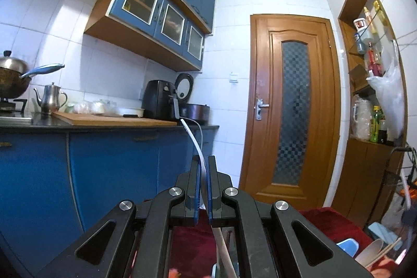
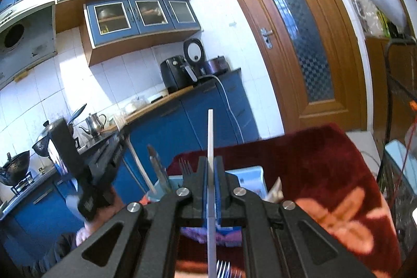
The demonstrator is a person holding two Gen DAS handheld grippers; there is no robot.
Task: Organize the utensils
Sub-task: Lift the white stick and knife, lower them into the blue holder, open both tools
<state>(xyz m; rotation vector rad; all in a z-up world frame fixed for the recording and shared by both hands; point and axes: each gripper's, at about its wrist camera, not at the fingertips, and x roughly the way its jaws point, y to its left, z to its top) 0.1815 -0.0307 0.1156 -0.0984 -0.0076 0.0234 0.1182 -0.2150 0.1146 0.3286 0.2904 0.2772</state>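
Both tongs, left (image 1: pixel 204 163) and right (image 2: pixel 210 166), pinch thin white utensil handles (image 1: pixel 194 137).

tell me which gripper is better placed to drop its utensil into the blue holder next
Right, probably. The right gripper holds its white utensil just above the blue holder; the left gripper faces the wooden door.

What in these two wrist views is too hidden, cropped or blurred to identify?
- Left wrist: the white utensil in the left gripper; its lower end is hidden by the jaws.
- Right wrist: the white stick runs off the bottom edge.
- Right wrist: the organizer, mostly behind the right gripper.
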